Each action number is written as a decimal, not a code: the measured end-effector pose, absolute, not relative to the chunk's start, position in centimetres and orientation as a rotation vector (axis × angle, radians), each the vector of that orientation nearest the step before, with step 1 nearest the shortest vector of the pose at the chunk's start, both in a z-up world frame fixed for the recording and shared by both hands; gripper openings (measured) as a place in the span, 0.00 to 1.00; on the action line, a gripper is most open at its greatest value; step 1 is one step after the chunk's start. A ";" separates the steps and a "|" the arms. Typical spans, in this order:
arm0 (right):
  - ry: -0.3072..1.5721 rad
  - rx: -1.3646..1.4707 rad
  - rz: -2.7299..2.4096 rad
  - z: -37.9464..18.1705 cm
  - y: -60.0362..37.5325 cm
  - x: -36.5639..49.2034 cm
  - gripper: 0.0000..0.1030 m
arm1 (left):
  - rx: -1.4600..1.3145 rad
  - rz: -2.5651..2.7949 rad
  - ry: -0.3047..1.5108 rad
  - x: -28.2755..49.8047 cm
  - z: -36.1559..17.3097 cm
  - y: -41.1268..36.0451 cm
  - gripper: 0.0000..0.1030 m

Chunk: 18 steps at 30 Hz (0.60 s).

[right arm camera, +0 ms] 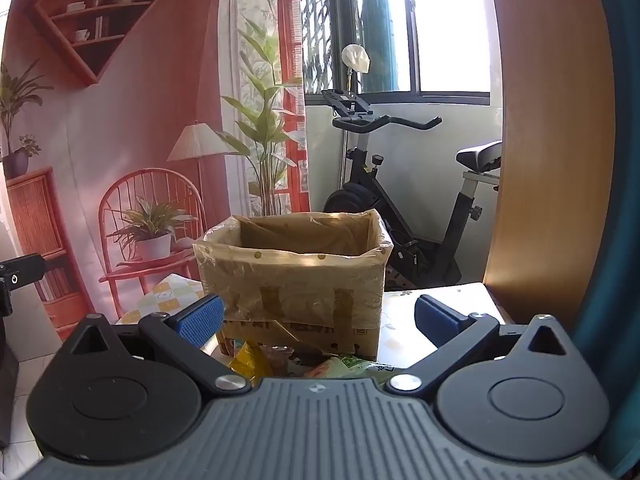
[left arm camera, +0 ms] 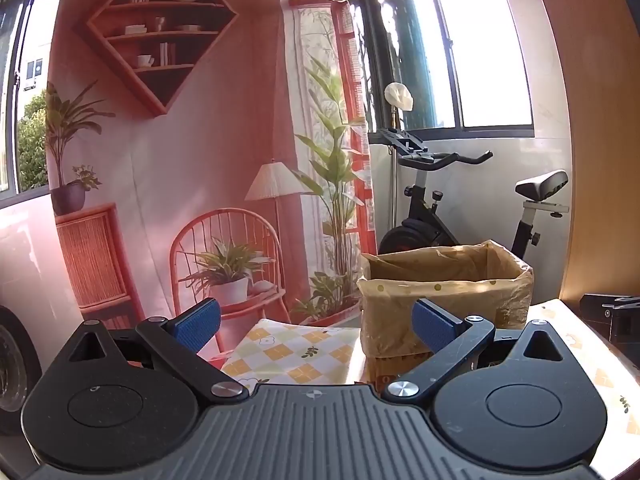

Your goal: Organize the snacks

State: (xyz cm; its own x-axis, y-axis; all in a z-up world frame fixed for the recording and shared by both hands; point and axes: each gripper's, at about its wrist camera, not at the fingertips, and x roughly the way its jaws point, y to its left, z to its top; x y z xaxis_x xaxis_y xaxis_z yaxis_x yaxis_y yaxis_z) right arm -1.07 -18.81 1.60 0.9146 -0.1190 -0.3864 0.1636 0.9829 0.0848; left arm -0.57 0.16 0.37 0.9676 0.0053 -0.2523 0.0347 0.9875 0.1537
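A cardboard box (right arm camera: pixel 296 280) lined with clear plastic stands on the table; it also shows in the left wrist view (left arm camera: pixel 444 292). Snack packets lie in front of the box: a yellow one (right arm camera: pixel 248 360), a brown one (right arm camera: pixel 280 356) and a green-and-white one (right arm camera: pixel 348 364), partly hidden by my right gripper's body. My right gripper (right arm camera: pixel 318 322) is open and empty, above the packets and short of the box. My left gripper (left arm camera: pixel 316 322) is open and empty, to the left of the box over the tablecloth (left arm camera: pixel 296 348).
The table carries a checked floral cloth. A printed backdrop (left arm camera: pixel 180 152) hangs behind it. An exercise bike (right arm camera: pixel 400 200) stands behind the box. A wooden panel (right arm camera: pixel 548 140) rises at the right. The other gripper's black body (left arm camera: pixel 612 316) shows at the right edge.
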 end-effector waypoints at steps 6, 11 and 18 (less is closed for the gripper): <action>0.390 0.115 -0.147 1.6 -18.9 -1.1 1.00 | 0.158 -0.014 0.252 -0.7 0.4 0.2 0.99; 0.390 0.115 -0.145 1.5 -19.0 -1.1 1.00 | 0.158 -0.014 0.251 -0.7 0.4 0.1 0.99; 0.391 0.115 -0.146 1.4 -19.0 -1.1 1.00 | 0.158 -0.013 0.251 -0.7 0.4 0.0 0.99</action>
State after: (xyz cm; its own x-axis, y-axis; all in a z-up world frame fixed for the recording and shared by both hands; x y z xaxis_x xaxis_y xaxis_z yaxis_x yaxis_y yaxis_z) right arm -1.12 -19.05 1.42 0.9144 -0.1190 -0.3870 0.1632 0.9831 0.0833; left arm -0.72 0.04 0.38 0.9687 0.0074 -0.2483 0.0321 0.9875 0.1545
